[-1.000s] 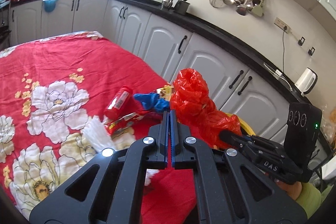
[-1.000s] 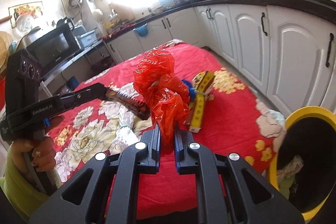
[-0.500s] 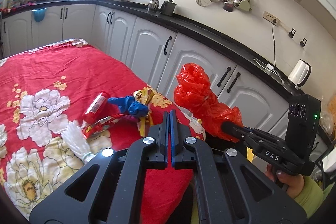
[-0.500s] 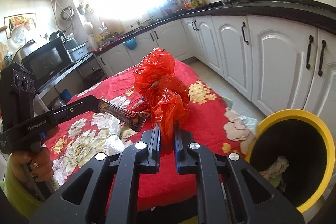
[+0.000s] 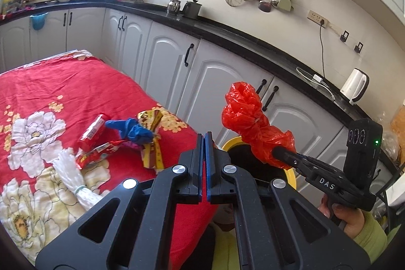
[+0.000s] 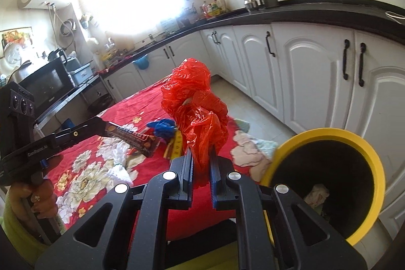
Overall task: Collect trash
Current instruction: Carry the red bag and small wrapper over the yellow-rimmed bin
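Right wrist view is showing your right gripper [image 6: 200,163] clamped on the crumpled red plastic bag [image 6: 196,108], and over the last second you have been carrying it off the red flowered tablecloth [image 6: 141,105] toward the yellow-rimmed bin [image 6: 326,136] — the bin's mouth is now filling far more of the lower right than it was, with some crumpled paper already lying inside. Your left gripper [image 6: 106,128] is travelling alongside, pinching a brown snack wrapper [image 6: 134,139] by one end; from its own camera the fingers are pressed together and the wrapper is too thin to make out. The bag is hanging near the bin's rim rather than over its mouth, so you are probably a short carry away from letting go. Behind you a blue glove [image 5: 134,129], a red can [image 5: 92,129], more wrappers and a white tassel [image 5: 72,175] are lying on the cloth — several more trips are waiting.
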The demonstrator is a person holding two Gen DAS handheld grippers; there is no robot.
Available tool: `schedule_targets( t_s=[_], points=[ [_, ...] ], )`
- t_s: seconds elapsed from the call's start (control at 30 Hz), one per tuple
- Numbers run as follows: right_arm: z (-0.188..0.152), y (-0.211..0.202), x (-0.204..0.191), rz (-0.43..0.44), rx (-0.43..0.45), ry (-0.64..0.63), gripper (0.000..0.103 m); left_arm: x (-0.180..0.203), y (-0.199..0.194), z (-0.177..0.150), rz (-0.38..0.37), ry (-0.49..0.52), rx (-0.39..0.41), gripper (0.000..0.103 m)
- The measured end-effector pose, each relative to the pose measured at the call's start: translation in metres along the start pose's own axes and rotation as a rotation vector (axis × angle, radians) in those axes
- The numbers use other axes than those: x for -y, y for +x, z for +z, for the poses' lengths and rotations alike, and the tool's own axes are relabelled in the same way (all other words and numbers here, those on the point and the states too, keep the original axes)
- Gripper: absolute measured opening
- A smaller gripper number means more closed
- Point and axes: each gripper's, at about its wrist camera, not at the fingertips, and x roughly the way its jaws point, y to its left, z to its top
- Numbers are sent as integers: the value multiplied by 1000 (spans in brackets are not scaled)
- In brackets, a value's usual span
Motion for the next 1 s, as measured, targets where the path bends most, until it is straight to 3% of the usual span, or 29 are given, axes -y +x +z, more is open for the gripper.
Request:
schedule_targets(
  t_s=[1.0],
  points=[
    [-19,-38,84,-187,58,118,10,70,55,-2,-88,61,-26,0]
  ],
)
